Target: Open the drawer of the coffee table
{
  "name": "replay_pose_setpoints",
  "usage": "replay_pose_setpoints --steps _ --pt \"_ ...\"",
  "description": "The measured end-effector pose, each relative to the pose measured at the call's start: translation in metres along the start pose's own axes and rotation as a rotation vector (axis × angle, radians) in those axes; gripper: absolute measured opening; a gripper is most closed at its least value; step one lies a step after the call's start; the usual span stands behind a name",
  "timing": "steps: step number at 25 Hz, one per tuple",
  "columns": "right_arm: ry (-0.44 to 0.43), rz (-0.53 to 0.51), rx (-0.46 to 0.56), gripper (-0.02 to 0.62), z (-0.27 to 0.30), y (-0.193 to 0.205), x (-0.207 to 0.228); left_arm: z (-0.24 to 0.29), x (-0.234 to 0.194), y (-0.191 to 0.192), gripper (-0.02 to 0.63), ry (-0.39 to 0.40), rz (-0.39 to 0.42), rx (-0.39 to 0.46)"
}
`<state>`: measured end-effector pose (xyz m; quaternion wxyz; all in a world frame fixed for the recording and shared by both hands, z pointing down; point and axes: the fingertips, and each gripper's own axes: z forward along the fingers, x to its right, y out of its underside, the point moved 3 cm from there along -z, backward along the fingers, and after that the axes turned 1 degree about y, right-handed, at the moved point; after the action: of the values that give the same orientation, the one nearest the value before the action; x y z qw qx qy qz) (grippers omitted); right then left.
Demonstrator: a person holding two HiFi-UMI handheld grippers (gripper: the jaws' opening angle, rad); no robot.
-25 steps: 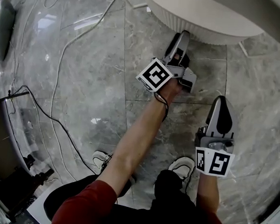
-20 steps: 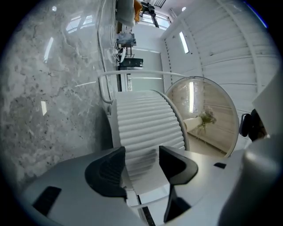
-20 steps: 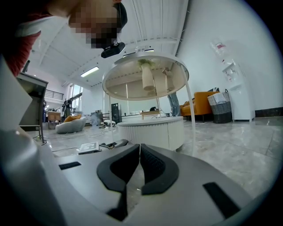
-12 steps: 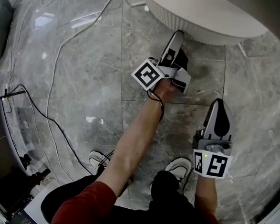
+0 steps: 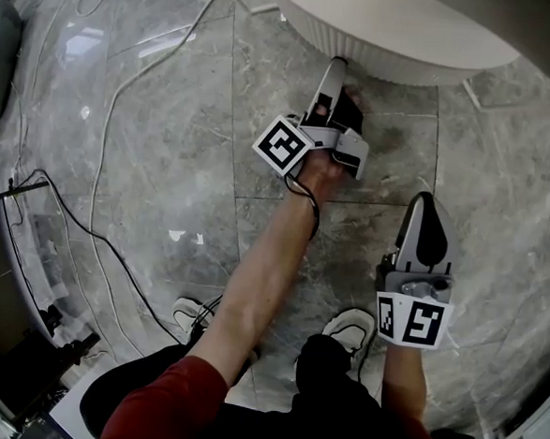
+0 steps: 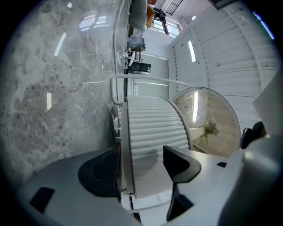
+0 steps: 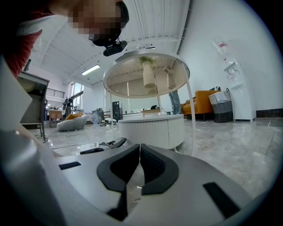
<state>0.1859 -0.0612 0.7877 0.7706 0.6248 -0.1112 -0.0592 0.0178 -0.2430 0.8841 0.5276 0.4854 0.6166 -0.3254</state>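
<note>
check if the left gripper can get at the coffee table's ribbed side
Likely yes: the left gripper is already at the ribbed side, its jaws have just been opening with that side between them; nothing blocks it.

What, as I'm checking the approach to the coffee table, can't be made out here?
- Head view: top edge cuts off the coffee table; left gripper covers where it meets the ribbed wall.
- Left gripper view: its jaws, just opening wider, straddle that wall; no drawer seam or handle can be made out.
</note>
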Motion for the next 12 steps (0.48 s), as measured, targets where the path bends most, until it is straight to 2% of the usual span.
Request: replay_pose_setpoints --steps 7,12 --pt "0.008 0.001 -0.003 0.023 0.0 0.0 0.006 0.002 -0.007 -0.005 0.314 0.027 -0.06 0.027" --pt "0.012 0.001 -0.005 0.023 0.0 0.0 0.008 0.013 0.0 -0.004 0.311 0.08 -0.089 0.024"
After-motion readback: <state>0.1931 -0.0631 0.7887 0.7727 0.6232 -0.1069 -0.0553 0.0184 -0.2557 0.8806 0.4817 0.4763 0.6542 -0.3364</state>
